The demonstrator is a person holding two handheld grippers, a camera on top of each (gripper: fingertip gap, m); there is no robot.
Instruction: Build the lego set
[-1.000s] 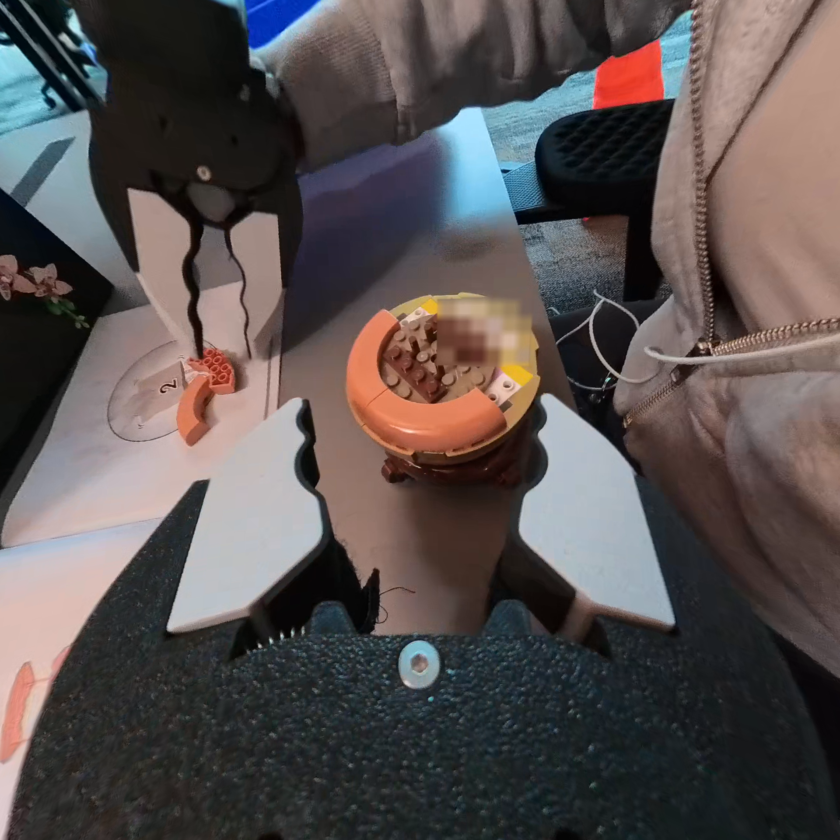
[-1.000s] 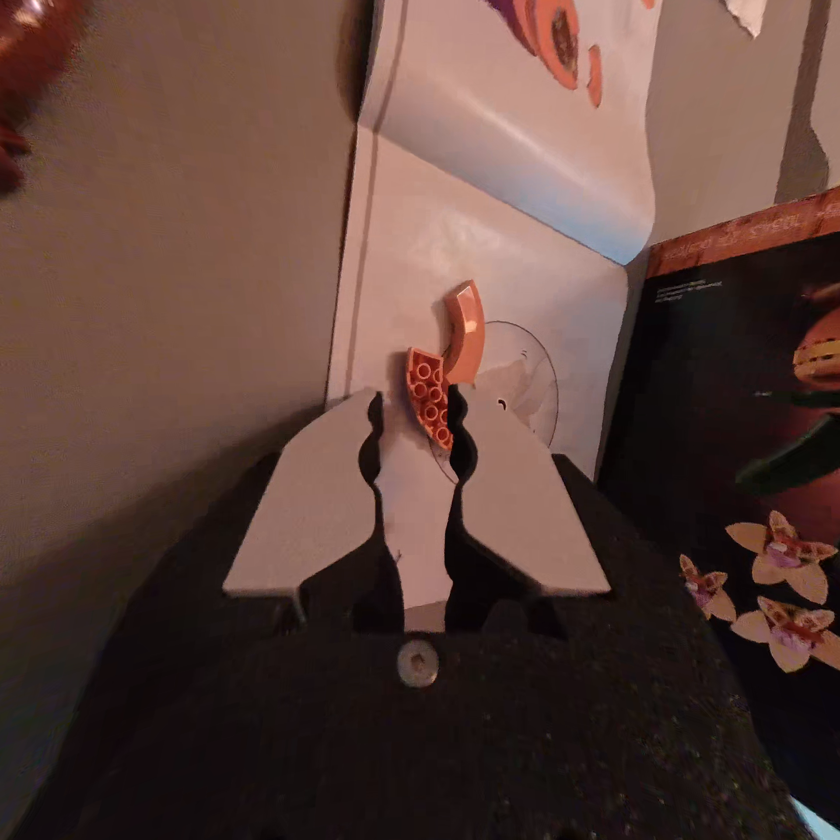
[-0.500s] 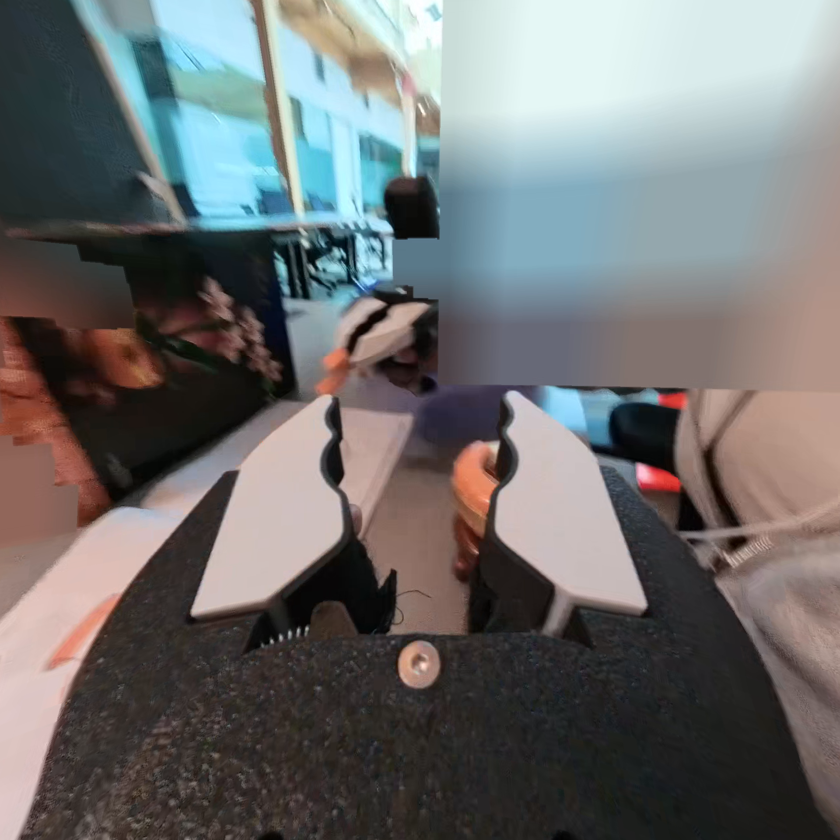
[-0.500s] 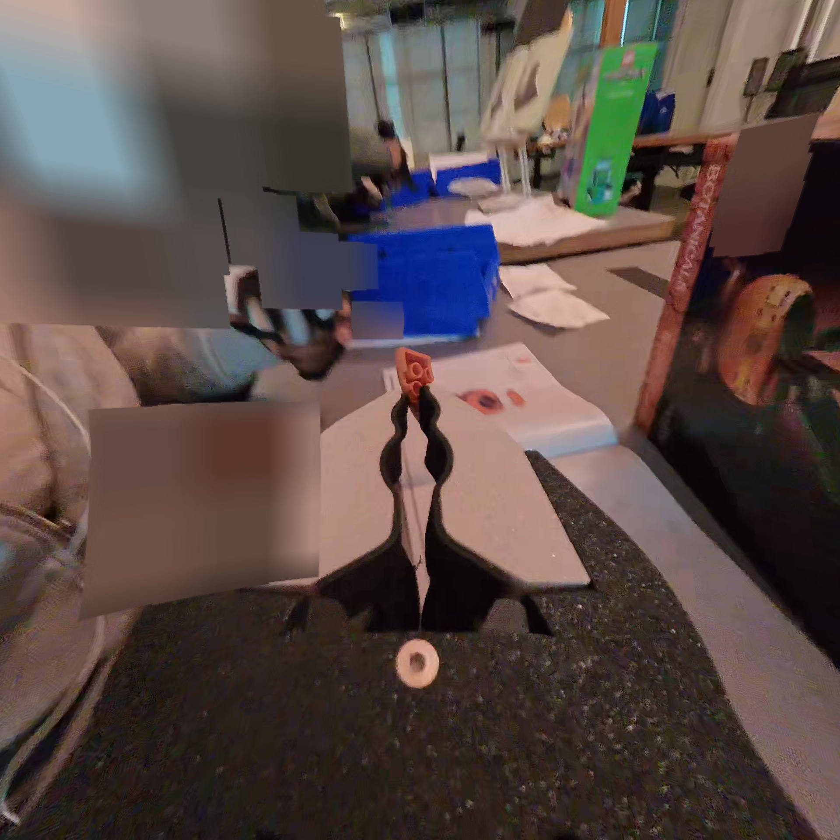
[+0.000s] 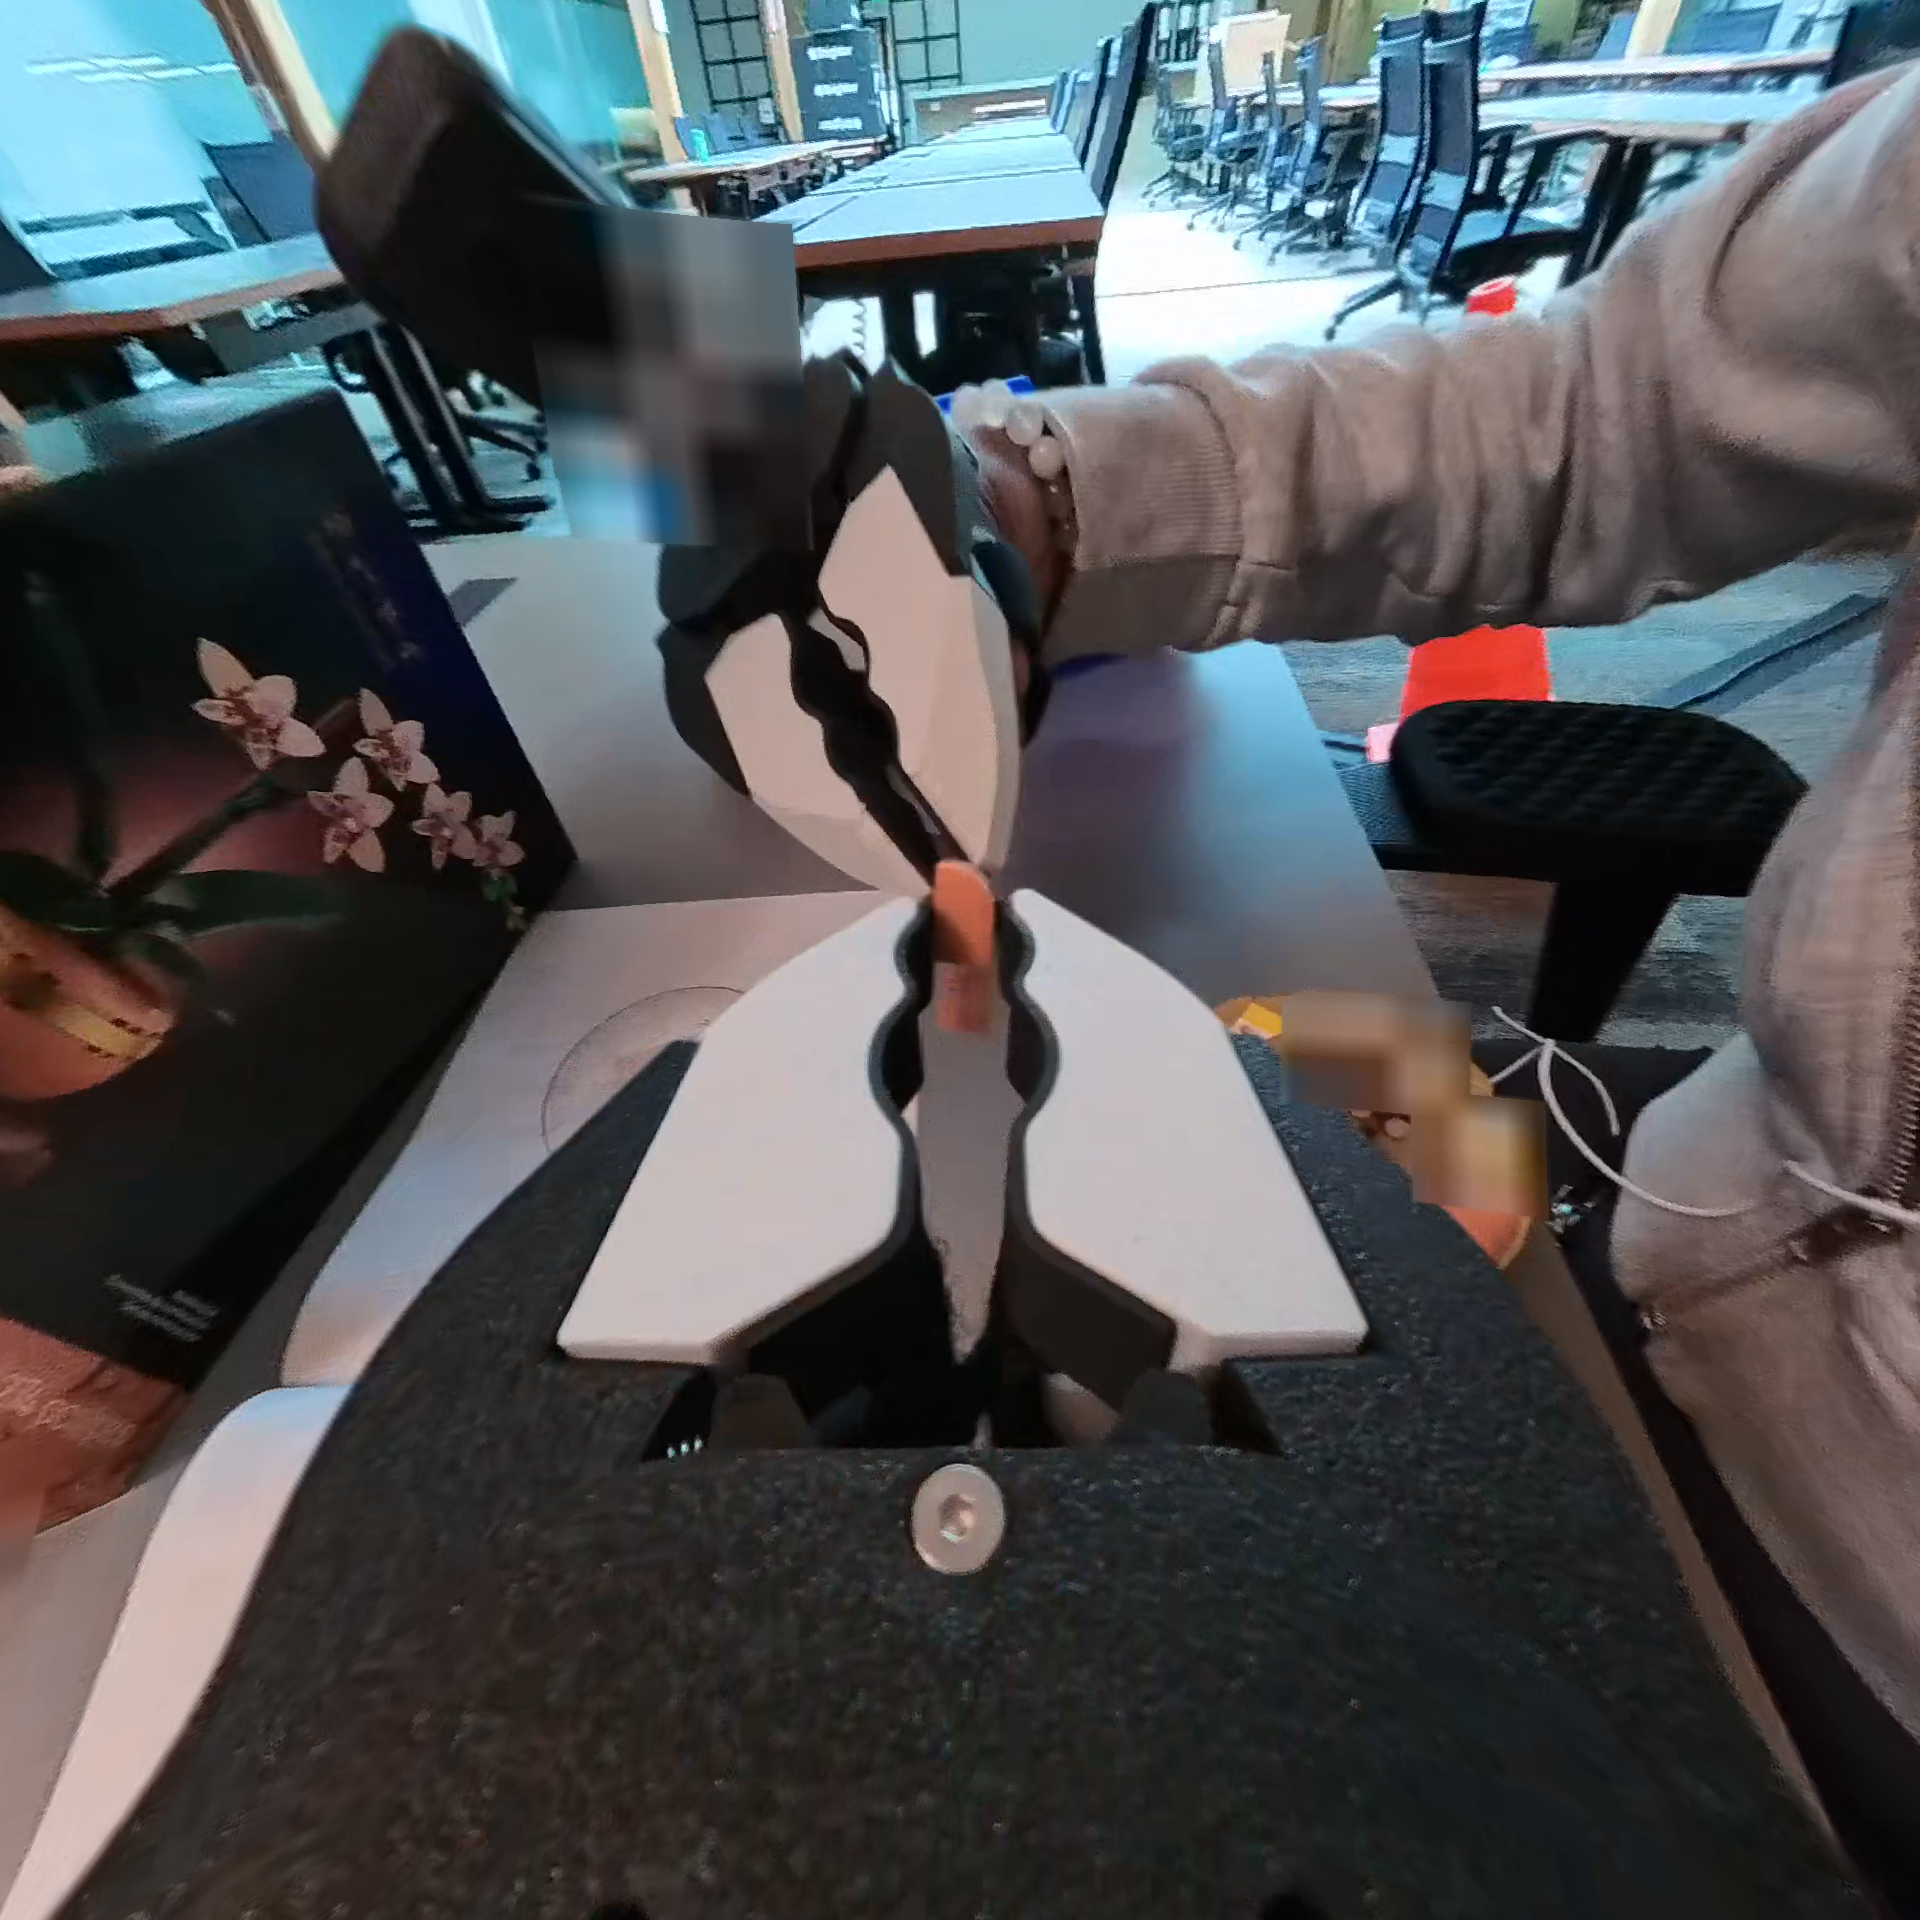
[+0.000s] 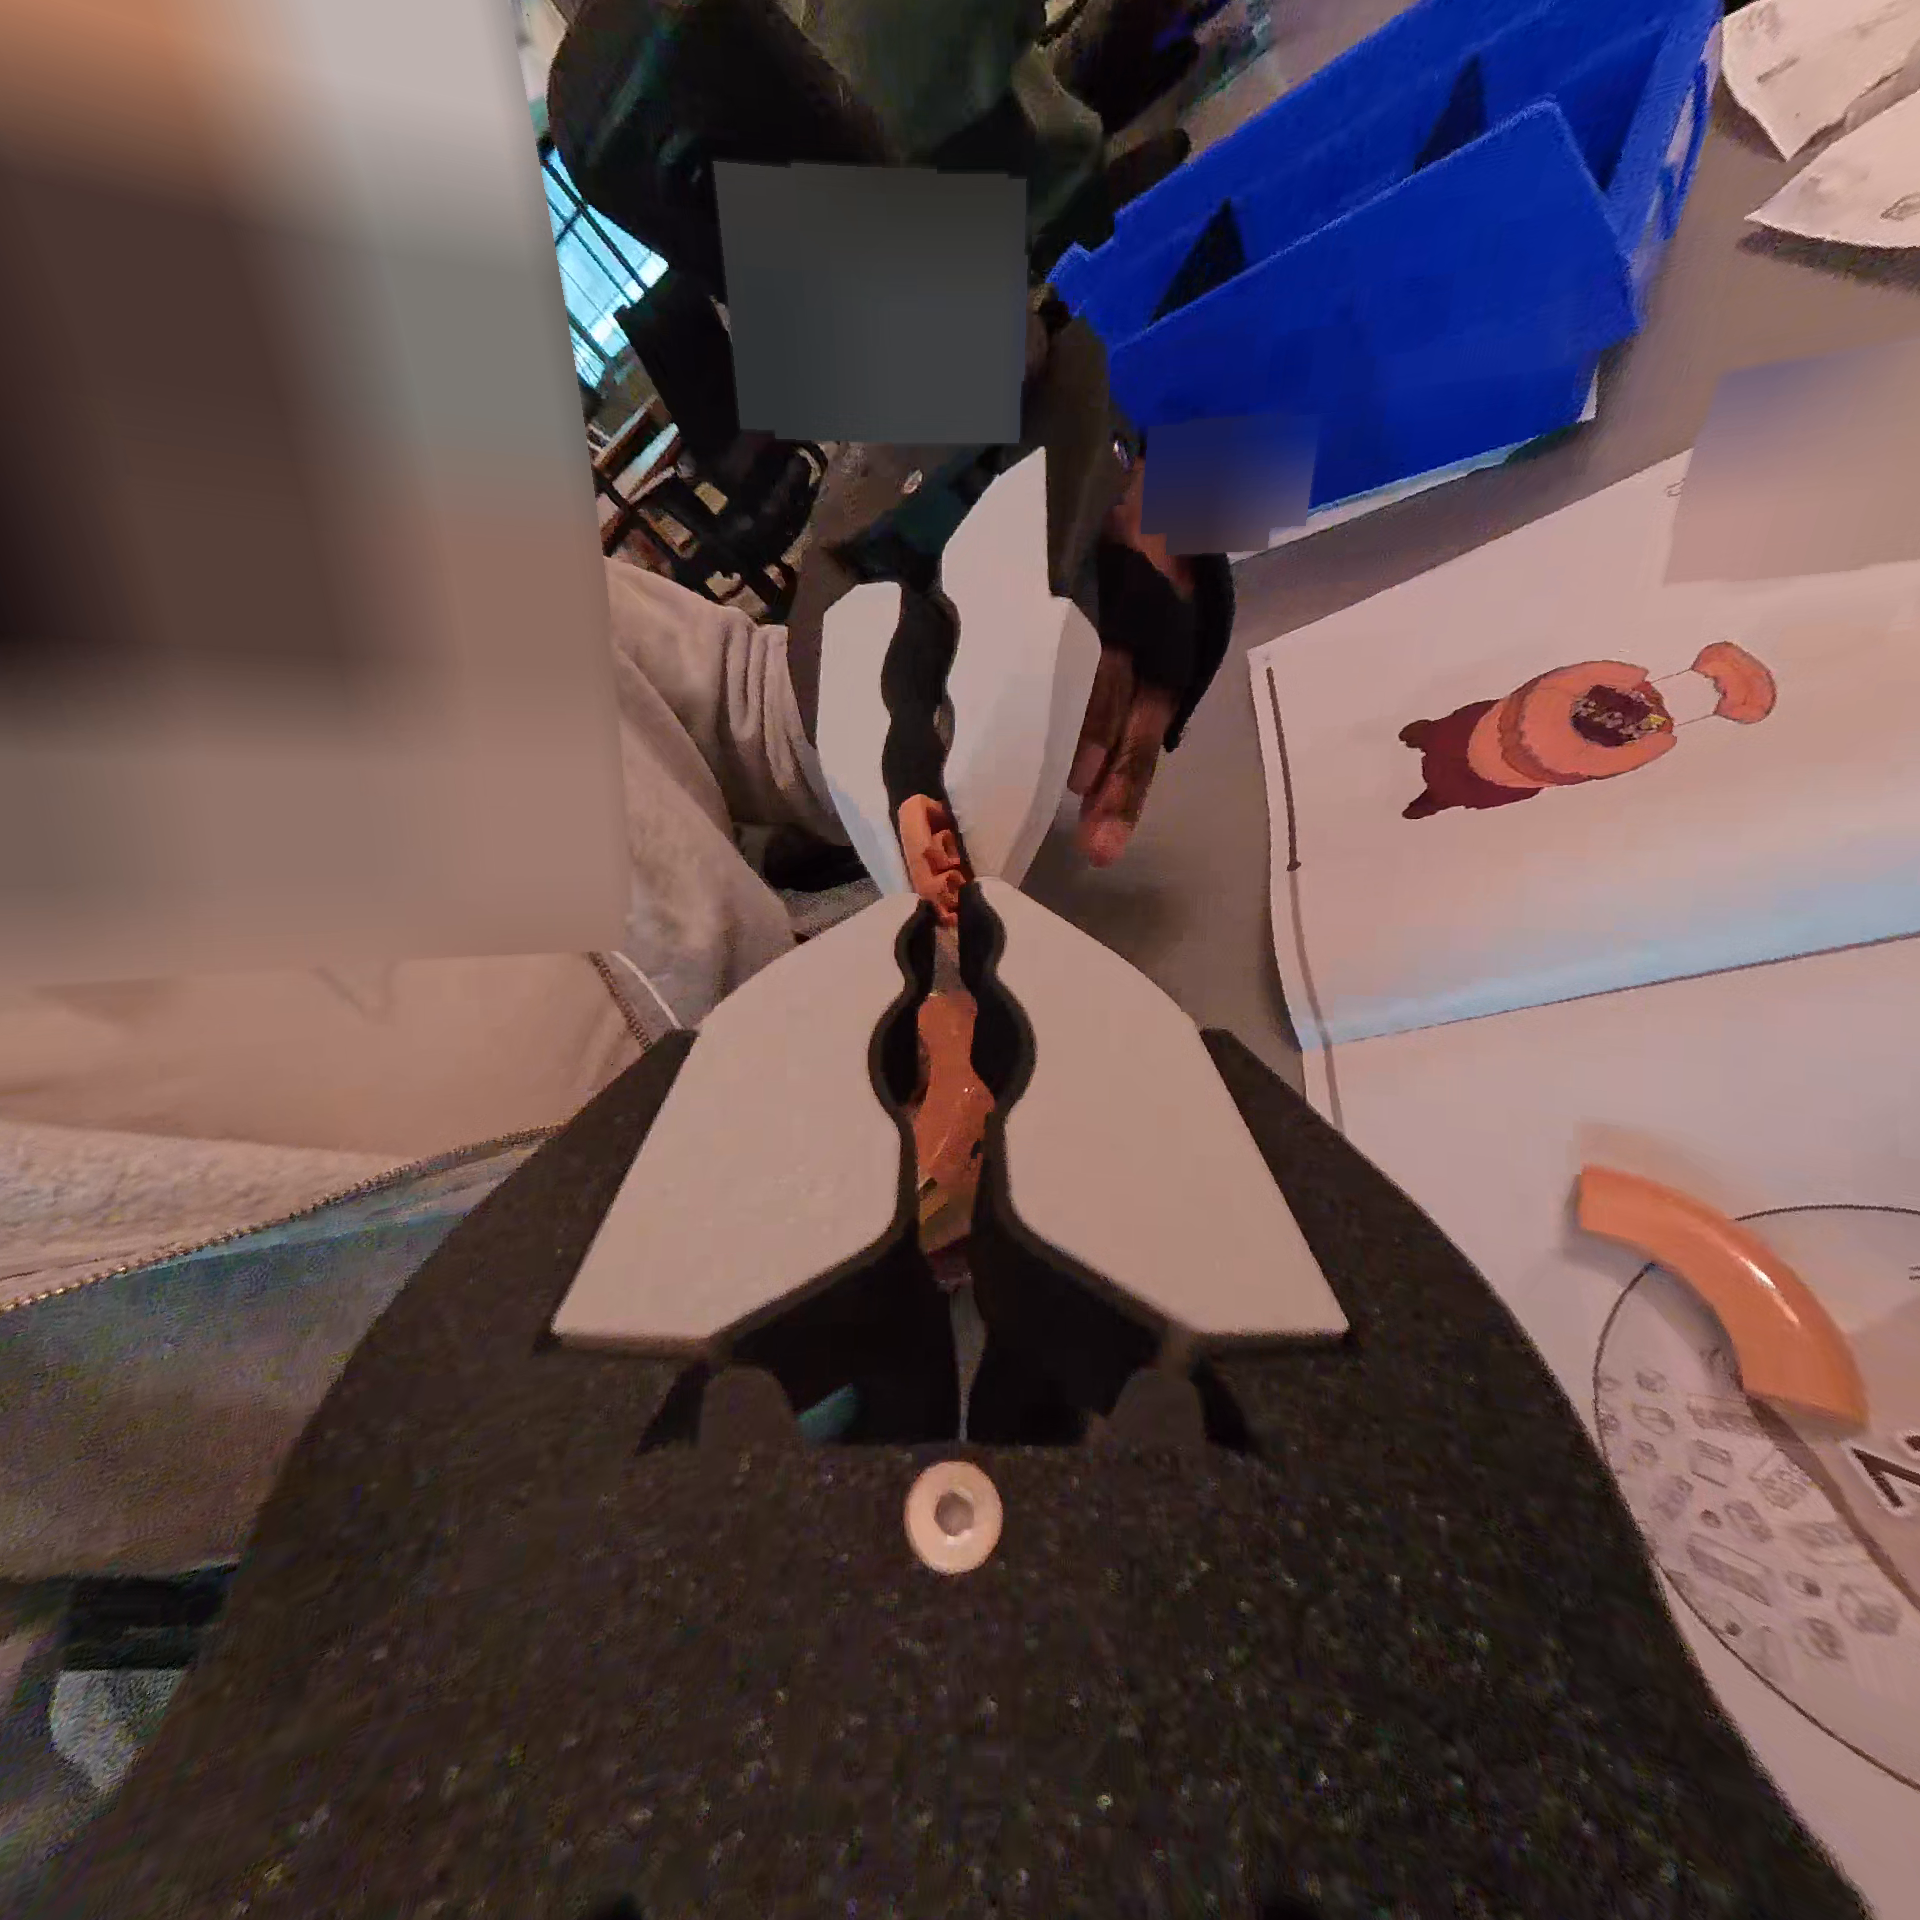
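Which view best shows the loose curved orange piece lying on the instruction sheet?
The right wrist view: the curved orange piece lies fully visible and unobstructed on the instruction sheet. In the left wrist view it cannot be seen at all.

Place: a big open office or training room.
Furniture: long rows of desks (image 5: 935,208) with black office chairs (image 5: 1423,177) behind.
Walls: glass partitions (image 5: 125,156).
Work surface: grey table (image 5: 1164,748) with a blue storage bin (image 6: 1382,312) and printed instruction sheets (image 6: 1558,831).

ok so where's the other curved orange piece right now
In the right wrist view, the curved orange piece lies loose on the open instruction booklet, lower right, on the edge of its printed circle, away from both grippers.
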